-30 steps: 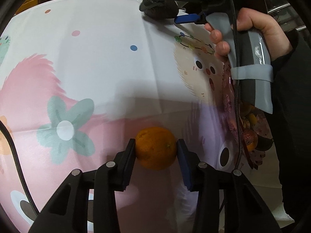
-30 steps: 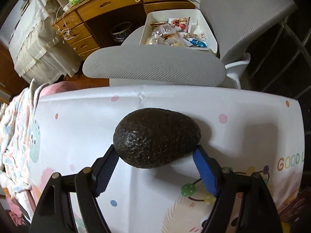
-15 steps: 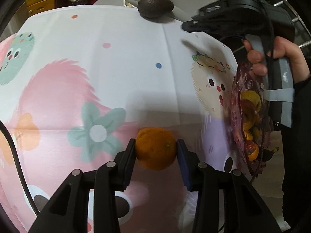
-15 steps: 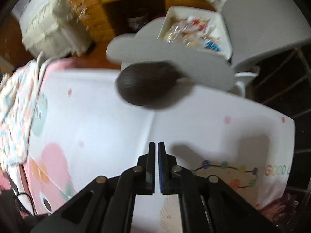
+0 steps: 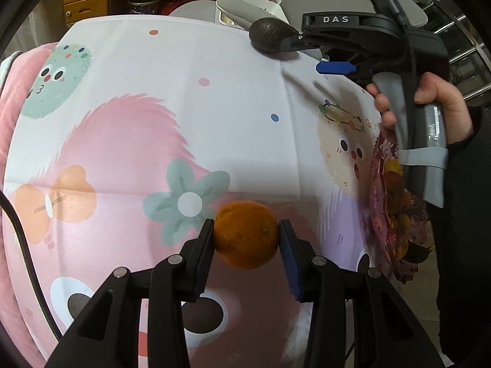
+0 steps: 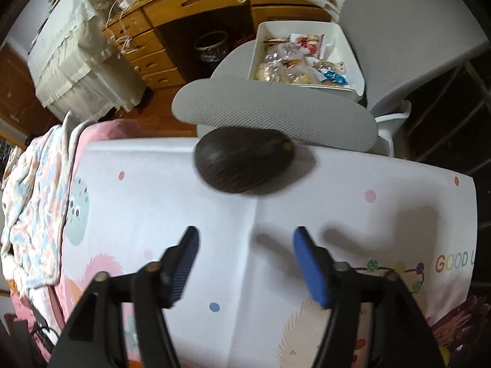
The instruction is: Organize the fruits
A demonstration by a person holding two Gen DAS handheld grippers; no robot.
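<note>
The right gripper (image 6: 245,253) has let the avocado (image 6: 244,160) go — a second ago the fruit sat clamped between its blue pads, and now the jaws stand wide apart with nothing between them, pulled back toward the bottom of the right wrist view. The avocado lies on its side at the far edge of the patterned cloth (image 6: 184,214), upper middle of that frame, close to the grey chair (image 6: 276,113) behind it; it looks smeared, so I can't tell whether it has fully settled. In the left wrist view the left gripper (image 5: 245,239) has kept its grip on the orange (image 5: 246,234), lower middle of the frame, jaws pressed to both sides of it, above the pink part of the cloth. At the right edge sits a pinkish dish (image 5: 380,214) with more fruit in it. I'd judge the avocado placed and the orange next to be set down.
</note>
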